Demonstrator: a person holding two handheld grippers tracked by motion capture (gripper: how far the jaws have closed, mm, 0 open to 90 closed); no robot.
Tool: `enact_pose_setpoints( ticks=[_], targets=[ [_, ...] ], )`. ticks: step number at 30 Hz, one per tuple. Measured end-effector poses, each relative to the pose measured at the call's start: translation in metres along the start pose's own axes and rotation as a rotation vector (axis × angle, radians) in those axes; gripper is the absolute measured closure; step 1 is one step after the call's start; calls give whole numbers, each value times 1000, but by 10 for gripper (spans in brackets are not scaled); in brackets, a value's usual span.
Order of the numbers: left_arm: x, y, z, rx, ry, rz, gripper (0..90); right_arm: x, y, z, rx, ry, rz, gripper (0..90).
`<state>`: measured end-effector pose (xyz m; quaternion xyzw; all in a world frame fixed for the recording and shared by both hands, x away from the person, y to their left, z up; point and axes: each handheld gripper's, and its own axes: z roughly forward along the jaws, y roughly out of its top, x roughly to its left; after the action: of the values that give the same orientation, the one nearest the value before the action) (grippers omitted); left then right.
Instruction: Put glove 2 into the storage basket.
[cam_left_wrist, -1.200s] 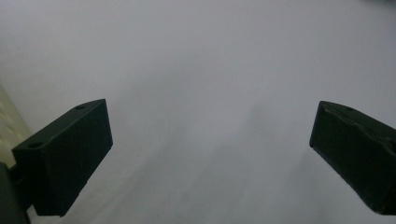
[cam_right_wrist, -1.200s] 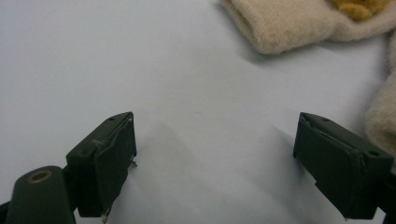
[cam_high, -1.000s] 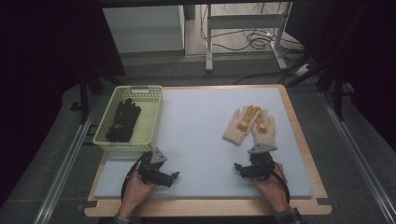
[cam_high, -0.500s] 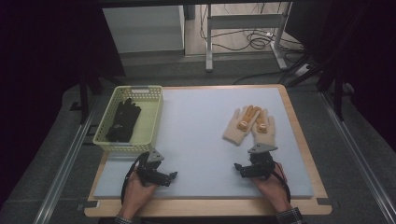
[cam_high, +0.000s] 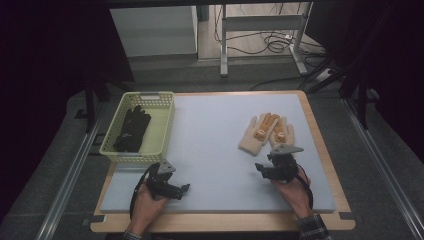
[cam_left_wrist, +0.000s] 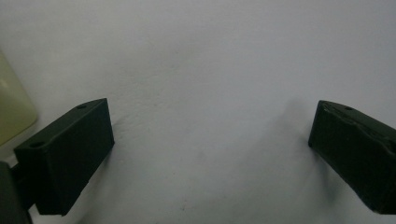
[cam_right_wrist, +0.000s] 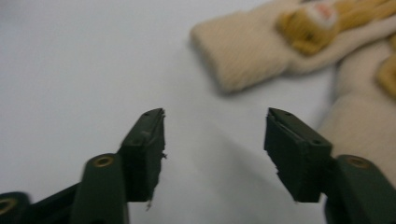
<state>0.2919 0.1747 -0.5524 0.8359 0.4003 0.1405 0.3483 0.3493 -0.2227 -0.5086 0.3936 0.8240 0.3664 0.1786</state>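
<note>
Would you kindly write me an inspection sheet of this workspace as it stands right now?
Surface: pale blue mat on a wooden-edged table, flat and bare in the middle.
Job's things: pair of cream gloves with orange patches, lying flat on the mat just ahead of the right claw.
Clutter: yellow basket at the mat's left edge, holding black gloves.
Grippers: left claw open over bare mat, holding nothing; right claw open, holding nothing, cream gloves close in front.
Cables: black cable loops trail from each gripper; loose cables on the floor beyond the table.
Surroundings: dark floor, metal rails either side, a table frame behind.
</note>
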Motion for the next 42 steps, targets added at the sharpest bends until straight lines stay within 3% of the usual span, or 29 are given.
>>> enact_pose_setpoints(
  ticks=[5,7,9,14,18,20,22,26,30,35,37,39,41,42],
  targets=[
    [0,0,0,0,-1,0,3,-16,27,8,-22,-51,10,509],
    [0,0,0,0,0,0,3,-24,37,15,-16,-58,16,504],
    [0,0,0,0,-1,-1,3,-32,45,25,-19,-88,9,455],
    [0,0,0,-2,-1,-3,3,-48,62,54,-6,-109,-3,361],
    [0,0,0,1,-2,1,3,-56,66,75,37,-147,-14,363],
    [0,0,0,1,-2,1,3,-60,66,83,64,-174,-1,407],
    [0,0,0,1,-2,0,3,-61,65,85,59,-154,13,527],
    [0,0,0,1,-2,0,3,-55,67,81,72,-132,-34,599],
    [0,0,0,0,-2,-2,3,-39,64,70,61,3,-81,608],
    [0,0,0,0,-1,-2,3,-5,55,56,27,143,-136,569],
    [0,0,0,0,-1,-2,3,4,55,50,3,145,-152,491],
    [0,0,0,0,-1,-1,3,3,57,41,-11,142,-127,428],
    [0,0,0,0,-1,-2,3,-4,57,33,-29,108,-83,432],
    [0,0,0,0,-1,-2,3,-8,57,30,-31,84,-58,488]
  ],
)
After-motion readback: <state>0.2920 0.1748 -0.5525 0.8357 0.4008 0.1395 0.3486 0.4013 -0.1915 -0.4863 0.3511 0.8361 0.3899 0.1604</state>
